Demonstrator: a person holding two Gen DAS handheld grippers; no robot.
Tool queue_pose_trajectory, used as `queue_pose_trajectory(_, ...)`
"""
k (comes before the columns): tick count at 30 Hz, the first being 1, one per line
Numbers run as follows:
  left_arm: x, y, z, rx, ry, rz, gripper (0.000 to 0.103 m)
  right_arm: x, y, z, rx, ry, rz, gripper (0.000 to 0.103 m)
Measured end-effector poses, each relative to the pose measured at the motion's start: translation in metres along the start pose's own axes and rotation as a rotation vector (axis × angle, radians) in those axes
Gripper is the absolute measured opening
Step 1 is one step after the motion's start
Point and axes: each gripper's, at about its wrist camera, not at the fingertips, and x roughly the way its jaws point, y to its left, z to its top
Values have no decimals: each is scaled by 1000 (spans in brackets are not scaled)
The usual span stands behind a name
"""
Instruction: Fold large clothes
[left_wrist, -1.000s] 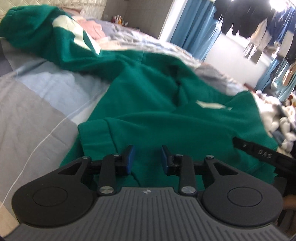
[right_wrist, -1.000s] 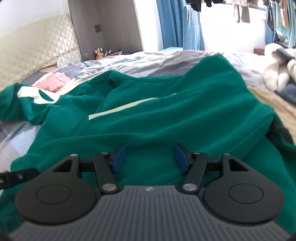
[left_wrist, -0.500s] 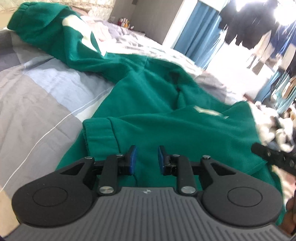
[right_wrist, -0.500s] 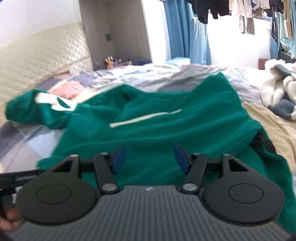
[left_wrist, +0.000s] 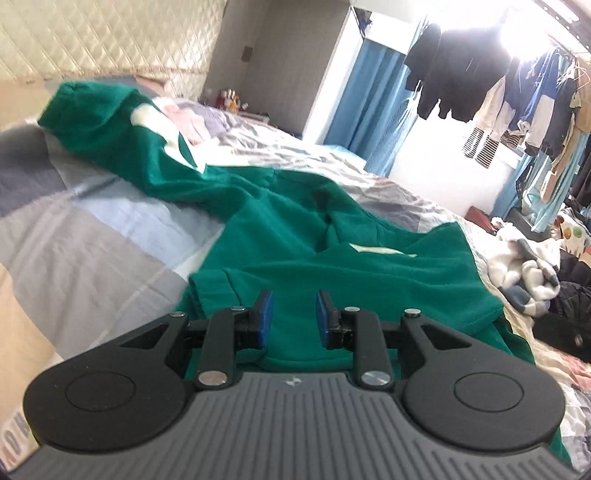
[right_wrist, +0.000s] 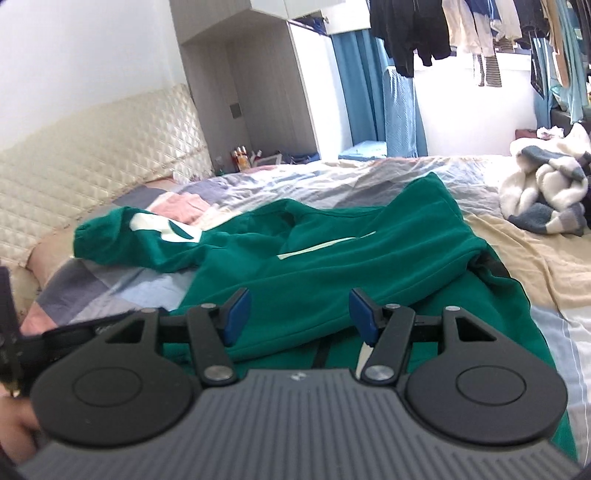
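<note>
With both grippers hanging over the green sweatshirt (left_wrist: 295, 236) lying ahead of and below the jaws, left gripper (left_wrist: 292, 318) narrowly parted and right gripper (right_wrist: 297, 314) spread wide, neither pinching cloth, I'd be re-gripping the near hem evenly.

Near hem of green sweatshirt (right_wrist: 332, 266) hidden behind tool body. Small items on far shelf (right_wrist: 242, 157) too small to identify. Hand (right_wrist: 14, 428) cut by frame edge.

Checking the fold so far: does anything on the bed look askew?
Yes. The green sweatshirt is folded unevenly: one sleeve still trails out toward the headboard, and the body is rumpled.
</note>
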Motion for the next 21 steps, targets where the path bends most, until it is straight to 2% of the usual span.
queue_pose_trajectory(4,-13,4,12,16,-28,5,29,-4,2,-12,-58,-23,11,61)
queue_pose_trajectory(6,-19,5,23,30,-53,24,36,3,-3,-14,-52,-15,6,61)
queue_pose_trajectory(8,-22,9,35,59,-81,42,51,11,-10,-16,-14,1,13,61)
queue_pose_trajectory(9,-21,13,43,80,-87,53,52,15,-12,-16,-2,8,15,61)
queue_pose_trajectory(13,-4,45,75,141,-64,161,65,30,-16,-19,-8,29,17,61)
queue_pose_trajectory(17,19,93,108,172,-53,275,71,47,-22,-24,19,58,-2,61)
queue_pose_trajectory(20,38,127,133,225,-97,359,85,59,-31,-28,63,78,-18,61)
queue_pose_trajectory(21,45,136,141,260,-112,387,85,64,-35,-29,81,80,-26,61)
